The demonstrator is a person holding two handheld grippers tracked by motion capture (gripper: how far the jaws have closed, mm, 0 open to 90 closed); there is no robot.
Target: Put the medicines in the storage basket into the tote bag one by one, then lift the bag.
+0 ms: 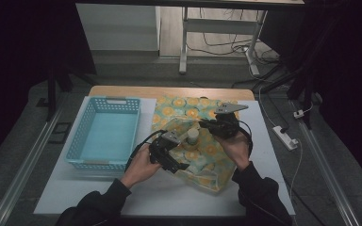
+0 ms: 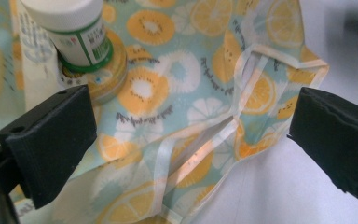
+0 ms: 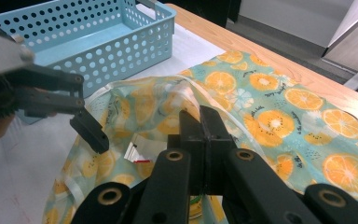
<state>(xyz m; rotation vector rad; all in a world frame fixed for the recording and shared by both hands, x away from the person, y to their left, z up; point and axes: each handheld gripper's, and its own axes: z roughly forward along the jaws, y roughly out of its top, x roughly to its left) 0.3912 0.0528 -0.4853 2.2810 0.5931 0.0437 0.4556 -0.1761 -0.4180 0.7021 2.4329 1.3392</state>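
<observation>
Your right gripper (image 3: pixel 200 122) is clenched on the lifted rim of the thin, translucent bag printed with orange slices (image 1: pixel 202 162), which lies on the white table (image 1: pixel 122 193) right of the perforated light-blue plastic basket (image 1: pixel 104 133). Your left gripper (image 2: pixel 186 140) hangs with jaws released over the bag's folded ribbon-edged corner. The film looks limp and slippery: pinch the doubled hem. The small white-capped bottle (image 2: pixel 72 28) standing on the bag looks light and tippy.

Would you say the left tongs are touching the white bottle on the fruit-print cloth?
Apart. In the left gripper view, the left tongs stand open and the white bottle sits beyond one jaw, with cloth visible between.
</observation>
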